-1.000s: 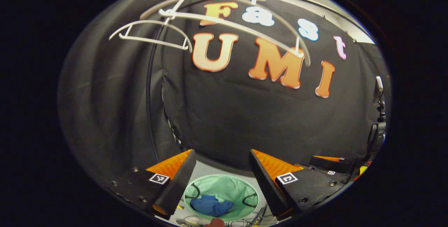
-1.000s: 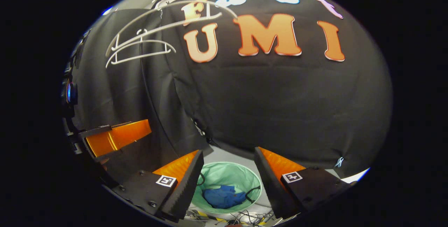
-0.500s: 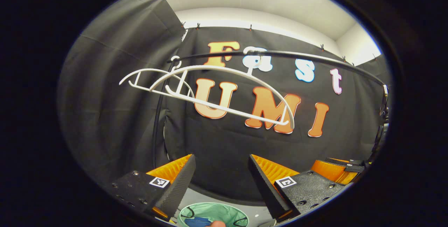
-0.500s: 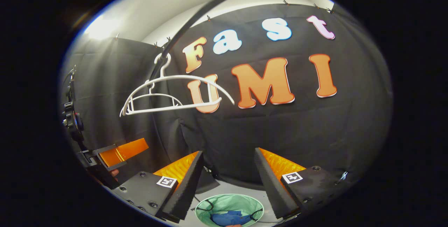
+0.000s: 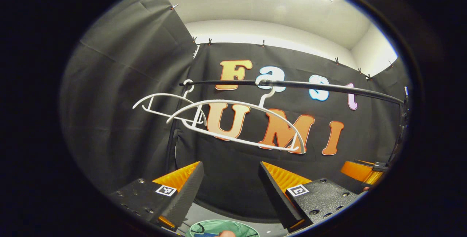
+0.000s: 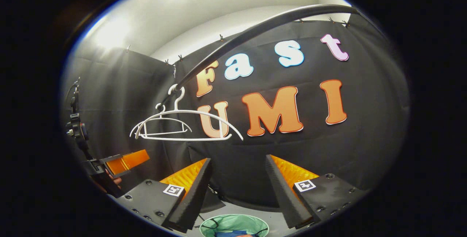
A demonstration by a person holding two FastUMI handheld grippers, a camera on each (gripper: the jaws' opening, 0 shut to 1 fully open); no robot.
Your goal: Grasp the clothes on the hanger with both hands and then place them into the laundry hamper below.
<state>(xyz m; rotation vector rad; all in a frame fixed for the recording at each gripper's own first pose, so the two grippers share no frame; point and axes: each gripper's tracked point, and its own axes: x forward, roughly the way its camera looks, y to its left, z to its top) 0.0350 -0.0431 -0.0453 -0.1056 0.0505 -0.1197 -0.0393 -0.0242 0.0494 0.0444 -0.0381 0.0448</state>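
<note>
Two hand-held grippers hang raised in the booth, each with its jaws spread wide and nothing between them. In the left gripper view the left gripper [image 5: 230,189] frames the rim of the green laundry hamper [image 5: 240,227] at the bottom edge, a sliver of blue cloth just showing inside it. The right gripper view gives the same arrangement: the right gripper [image 6: 237,189] stands open above the hamper [image 6: 233,222], where the blue garment [image 6: 230,233] lies in the bin.

Farther off, two white plastic hangers [image 5: 237,123] hang bare from the black clothes rail [image 5: 292,84], one behind the other, against the black cloth wall. From the right gripper's side the hangers [image 6: 182,127] are near the rail's [image 6: 255,32] left end, with the other gripper beside the lower left.

Judged from the bare hangers and the cloth in the bin, the placing step looks finished. No garment is left on the hangers to grasp; the next move seems only to be drawing both grippers clear and ending the run.
</note>
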